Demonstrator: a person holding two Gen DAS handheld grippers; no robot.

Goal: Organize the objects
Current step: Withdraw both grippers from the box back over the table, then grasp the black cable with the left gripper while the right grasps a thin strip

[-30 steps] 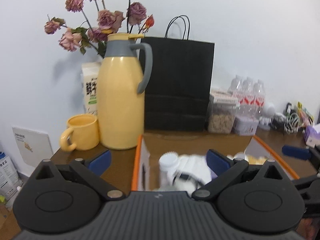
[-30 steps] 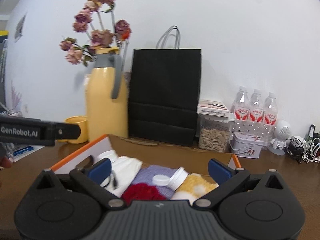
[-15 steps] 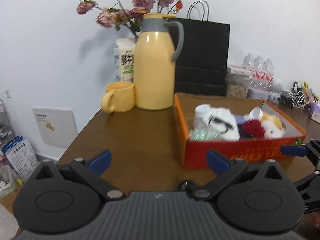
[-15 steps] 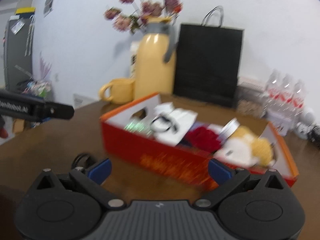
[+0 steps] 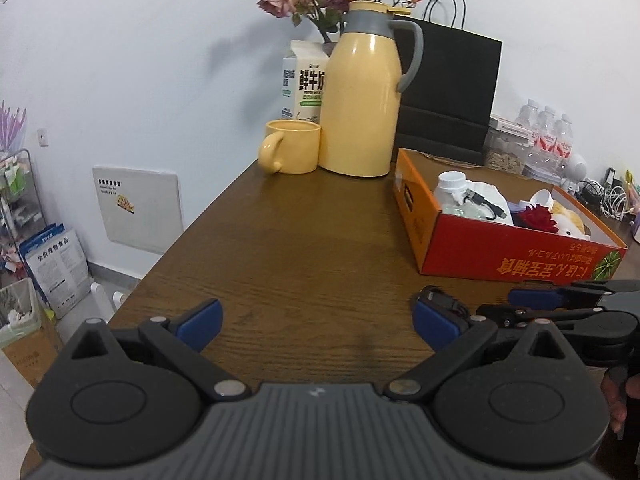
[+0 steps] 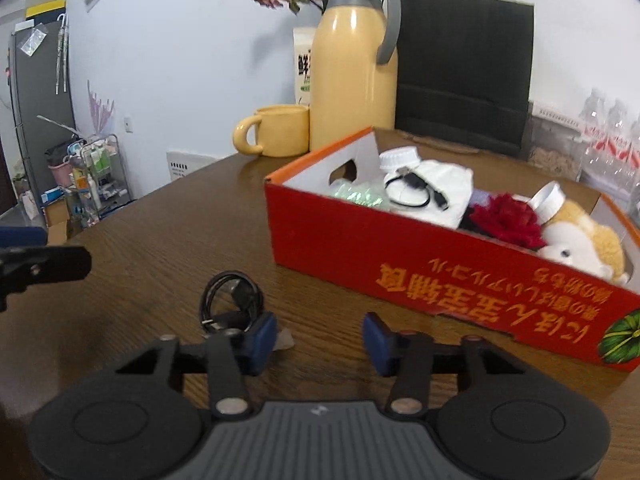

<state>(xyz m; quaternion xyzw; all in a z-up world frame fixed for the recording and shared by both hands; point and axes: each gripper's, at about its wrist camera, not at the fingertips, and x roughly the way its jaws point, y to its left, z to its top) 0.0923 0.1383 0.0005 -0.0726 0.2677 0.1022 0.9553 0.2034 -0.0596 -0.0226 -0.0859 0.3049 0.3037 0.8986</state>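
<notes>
A red cardboard box (image 6: 460,276) stands on the brown wooden table (image 6: 160,240); it holds a white bottle, a black cable on white cloth, a red flower and a plush toy. It also shows in the left wrist view (image 5: 516,256). A coiled black cable (image 6: 232,300) lies on the table just ahead of my right gripper's left finger. My right gripper (image 6: 320,340) is open, partly narrowed, and empty, low over the table. My left gripper (image 5: 316,320) is open wide and empty, left of the box. The right gripper's fingers (image 5: 536,298) show beside it.
A yellow jug (image 5: 364,96), a yellow mug (image 5: 292,152), a milk carton (image 5: 304,80), dried roses and a black paper bag (image 5: 452,92) stand at the back. Water bottles (image 5: 548,140), a jar and cables sit at the back right. The table's left edge (image 5: 176,240) drops to floor clutter.
Both grippers have pulled back from over the box to low above the table in front of it. The right gripper's jaws have narrowed. The coiled black cable has come into view.
</notes>
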